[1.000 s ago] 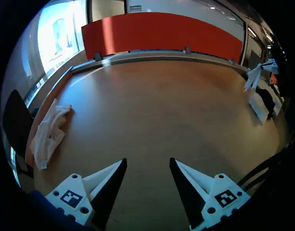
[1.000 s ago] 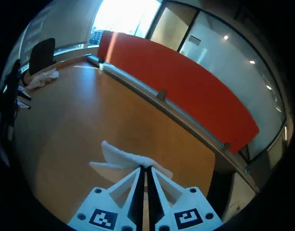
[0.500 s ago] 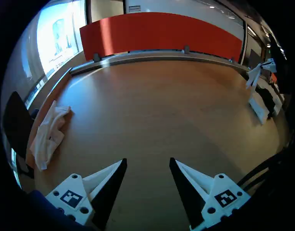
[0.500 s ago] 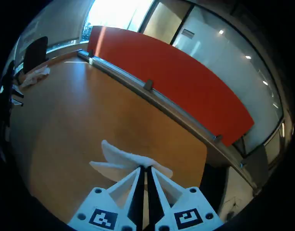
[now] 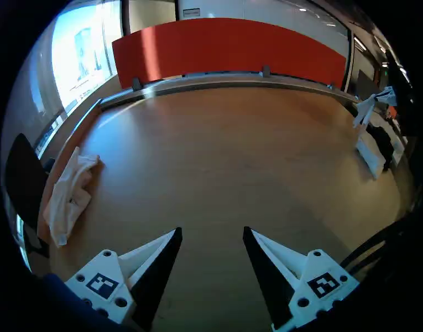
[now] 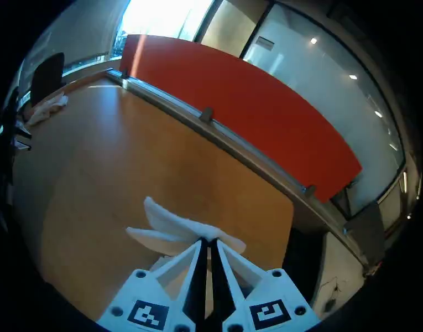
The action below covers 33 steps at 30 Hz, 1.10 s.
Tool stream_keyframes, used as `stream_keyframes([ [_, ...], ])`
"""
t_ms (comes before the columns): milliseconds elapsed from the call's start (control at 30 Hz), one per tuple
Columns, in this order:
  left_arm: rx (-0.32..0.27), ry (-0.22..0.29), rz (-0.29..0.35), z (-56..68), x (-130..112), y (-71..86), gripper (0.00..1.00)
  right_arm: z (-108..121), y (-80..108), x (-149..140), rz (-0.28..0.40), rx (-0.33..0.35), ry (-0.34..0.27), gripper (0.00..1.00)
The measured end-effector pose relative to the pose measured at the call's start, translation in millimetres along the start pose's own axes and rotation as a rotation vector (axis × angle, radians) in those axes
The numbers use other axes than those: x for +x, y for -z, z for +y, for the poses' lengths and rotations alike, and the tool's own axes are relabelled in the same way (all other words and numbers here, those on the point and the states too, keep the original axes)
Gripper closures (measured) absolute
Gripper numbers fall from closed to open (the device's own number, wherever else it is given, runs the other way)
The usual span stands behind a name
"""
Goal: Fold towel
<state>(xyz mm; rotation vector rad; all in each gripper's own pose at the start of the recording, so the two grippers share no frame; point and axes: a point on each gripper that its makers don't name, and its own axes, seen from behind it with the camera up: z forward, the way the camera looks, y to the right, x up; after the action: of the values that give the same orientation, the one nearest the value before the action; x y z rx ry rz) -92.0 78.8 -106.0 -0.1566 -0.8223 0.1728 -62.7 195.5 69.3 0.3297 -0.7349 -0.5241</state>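
My right gripper [image 6: 210,243] has its jaws clamped on a white towel [image 6: 178,228]. The towel's bunched folds fan out ahead and left of the tips, over the wooden counter [image 6: 100,166]. My left gripper [image 5: 211,231], jaws apart and empty, is well away, so I judge it must travel right to reach the towel. A crumpled cloth [image 5: 67,191] lies at the counter's left edge, and a red partition [image 5: 228,47] runs along the back.

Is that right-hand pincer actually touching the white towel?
Touching. In the right gripper view, the right gripper is pinched shut on the white towel, cloth fanning out ahead.
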Motion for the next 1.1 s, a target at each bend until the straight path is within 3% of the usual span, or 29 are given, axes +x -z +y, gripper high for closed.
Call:
stream_keyframes([
  [633, -0.01, -0.019, -0.004, 6.4, -1, 2.5, 0.19, 1, 30.8, -105, -0.132, -0.024, -0.106, 0.95],
  [1100, -0.01, -0.027, -0.004, 4.4, -2, 5.8, 0.19, -8, 36.1, -157, -0.211, -0.04, -0.179, 0.95],
])
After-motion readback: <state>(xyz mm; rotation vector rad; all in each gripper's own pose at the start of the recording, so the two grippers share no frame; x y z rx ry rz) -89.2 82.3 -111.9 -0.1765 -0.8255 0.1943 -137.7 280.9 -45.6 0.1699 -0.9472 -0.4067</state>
